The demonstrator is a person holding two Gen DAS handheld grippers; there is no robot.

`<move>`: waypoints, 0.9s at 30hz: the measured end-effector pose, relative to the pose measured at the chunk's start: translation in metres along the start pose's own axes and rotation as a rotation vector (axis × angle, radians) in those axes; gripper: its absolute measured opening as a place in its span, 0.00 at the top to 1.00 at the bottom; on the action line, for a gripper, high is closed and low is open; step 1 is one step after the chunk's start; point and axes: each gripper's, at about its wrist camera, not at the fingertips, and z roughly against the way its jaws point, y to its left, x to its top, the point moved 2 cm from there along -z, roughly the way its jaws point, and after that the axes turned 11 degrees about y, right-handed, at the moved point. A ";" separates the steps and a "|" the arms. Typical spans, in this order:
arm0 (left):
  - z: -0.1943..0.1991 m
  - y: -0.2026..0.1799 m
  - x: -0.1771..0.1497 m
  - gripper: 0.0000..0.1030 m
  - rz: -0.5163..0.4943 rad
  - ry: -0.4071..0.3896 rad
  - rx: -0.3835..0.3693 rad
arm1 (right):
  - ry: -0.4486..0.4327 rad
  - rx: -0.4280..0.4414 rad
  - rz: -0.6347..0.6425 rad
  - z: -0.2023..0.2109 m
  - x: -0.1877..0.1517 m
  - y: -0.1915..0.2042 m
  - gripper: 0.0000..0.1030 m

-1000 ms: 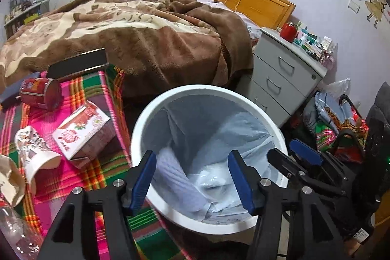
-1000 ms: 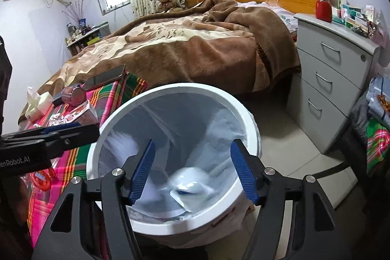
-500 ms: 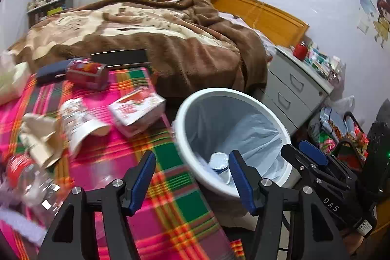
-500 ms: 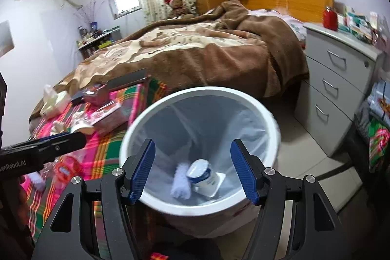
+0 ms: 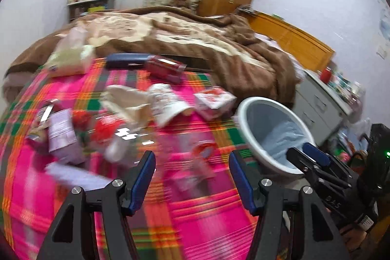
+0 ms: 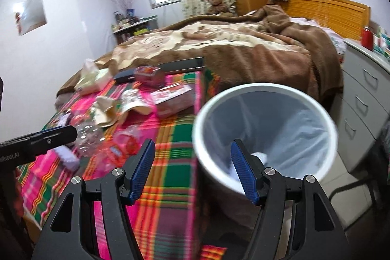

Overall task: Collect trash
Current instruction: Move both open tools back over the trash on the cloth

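Trash lies scattered on a pink and green plaid cloth: a paper cup, a red and white carton, a crumpled paper bag, a red can, a purple packet and a clear bottle with a red label. My left gripper hovers open above the cloth, nothing between its fingers. The white lined bin stands at the cloth's right edge. My right gripper is open and empty, at the near left of the bin, which holds a white item.
A bed with a brown blanket runs behind the cloth. A grey chest of drawers stands right of the bin. A tissue pack and a dark blue case lie at the cloth's far edge. Bags crowd the floor beyond the bin.
My left gripper has swung left from over the bin to over the littered cloth. My right gripper has also shifted left, so the bin now sits to the right in its view.
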 end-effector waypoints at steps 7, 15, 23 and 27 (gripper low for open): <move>0.016 0.055 -0.016 0.37 0.114 -0.014 0.057 | 0.053 0.089 0.012 -0.017 -0.006 0.028 0.36; 0.011 0.108 -0.036 0.36 0.240 0.016 0.076 | 0.104 0.116 0.063 -0.030 -0.011 0.055 0.36; -0.002 0.135 -0.037 0.36 0.309 0.034 0.065 | 0.137 0.131 0.108 -0.042 -0.016 0.078 0.36; -0.013 0.142 -0.032 0.36 0.345 0.054 0.041 | 0.138 0.117 0.125 -0.045 -0.015 0.084 0.36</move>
